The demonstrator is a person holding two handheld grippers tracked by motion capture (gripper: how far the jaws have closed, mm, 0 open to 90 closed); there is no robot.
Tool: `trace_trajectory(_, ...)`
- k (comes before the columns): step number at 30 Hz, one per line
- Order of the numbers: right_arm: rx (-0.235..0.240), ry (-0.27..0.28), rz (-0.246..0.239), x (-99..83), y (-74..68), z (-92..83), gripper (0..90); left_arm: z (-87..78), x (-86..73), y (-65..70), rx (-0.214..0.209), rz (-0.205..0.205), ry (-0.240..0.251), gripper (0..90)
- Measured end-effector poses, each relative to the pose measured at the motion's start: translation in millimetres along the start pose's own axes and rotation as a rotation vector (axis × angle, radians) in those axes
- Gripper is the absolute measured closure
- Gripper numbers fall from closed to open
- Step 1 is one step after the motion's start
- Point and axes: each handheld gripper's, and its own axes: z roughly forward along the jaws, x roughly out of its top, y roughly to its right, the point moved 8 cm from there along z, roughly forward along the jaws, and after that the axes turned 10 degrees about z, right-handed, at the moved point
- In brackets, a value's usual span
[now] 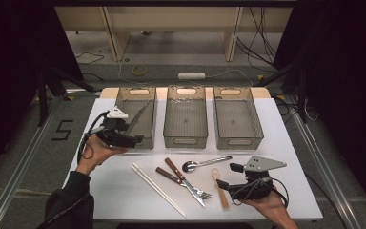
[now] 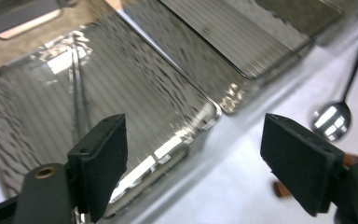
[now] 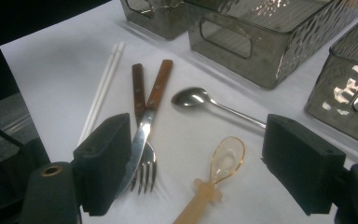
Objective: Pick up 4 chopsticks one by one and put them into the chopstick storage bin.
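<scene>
Jaws of the left gripper (image 1: 132,139) stand apart, empty, above the left bin (image 1: 136,117) holding metal chopsticks (image 1: 140,113), while the right gripper (image 3: 186,172), likewise spread, likely takes the amber spoon (image 3: 216,175) at its twelve o'clock next.

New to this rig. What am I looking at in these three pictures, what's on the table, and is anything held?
No robot arm here: a person holds a two-jaw gripper in each hand. The high view looks down on the table from above the person's side. The other two pictures come from cameras riding on the grippers, looking along their black jaws.

The left gripper is at the left bin, which has metal chopsticks in it. Its jaws stand open with nothing between them. The right gripper is open too, holding nothing, near the cutlery.

Three smoky plastic bins stand in a row at the back. In front lie white chopsticks, a wood-handled knife and fork, a metal spoon and a small amber spoon.
</scene>
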Motion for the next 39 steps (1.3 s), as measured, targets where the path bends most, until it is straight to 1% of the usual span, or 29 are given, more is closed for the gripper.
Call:
trace_trajectory(2,-0.001,0.004,0.002,0.4,0.3,-0.4,24.9,-0.8,-0.7,6.6,-0.017,0.025,-0.011,20.3)
trace_trajectory(6,-0.005,0.012,0.003,0.7,1.2,-1.0,24.8,-1.4,-0.5,17.9,-0.038,0.052,-0.016,18.9)
trace_trajectory(8,-0.004,0.016,0.007,0.8,1.5,-1.0,24.7,-1.6,-0.9,22.1,-0.045,0.071,-0.022,18.3)
trace_trajectory(14,-0.002,0.02,0.007,0.7,1.3,-0.5,24.3,-0.5,-4.3,33.2,-0.068,0.105,-0.041,17.6)
trace_trajectory(18,0.001,0.014,0.007,0.0,1.0,0.2,24.2,-0.1,-6.7,41.8,-0.091,0.139,-0.063,17.4)
trace_trajectory(19,0.0,0.013,0.006,-0.2,0.8,0.4,24.1,0.2,-7.5,44.7,-0.096,0.156,-0.073,17.4)
trace_trajectory(20,0.001,0.011,0.007,-0.4,0.5,0.5,24.1,0.6,-7.7,46.5,-0.099,0.164,-0.076,17.3)
trace_trajectory(22,0.001,0.013,0.007,-0.3,0.5,0.8,24.0,0.9,-8.9,51.9,-0.114,0.181,-0.088,17.1)
trace_trajectory(27,0.001,0.014,0.007,-0.3,0.9,-0.1,23.9,1.4,-13.4,65.9,-0.155,0.242,-0.128,17.0)
trace_trajectory(31,0.001,0.013,0.006,-0.5,1.0,0.1,23.9,3.4,-17.5,75.1,-0.176,0.277,-0.153,16.9)
trace_trajectory(33,0.0,0.012,0.006,-0.6,0.8,0.4,23.8,4.3,-19.7,79.0,-0.189,0.291,-0.163,16.9)
trace_trajectory(36,0.001,0.012,0.005,-0.6,0.8,0.6,23.7,4.8,-23.6,82.5,-0.205,0.326,-0.187,16.9)
trace_trajectory(39,-0.001,0.012,0.007,-0.9,1.3,1.0,23.6,6.0,-27.3,88.1,-0.219,0.347,-0.202,17.0)
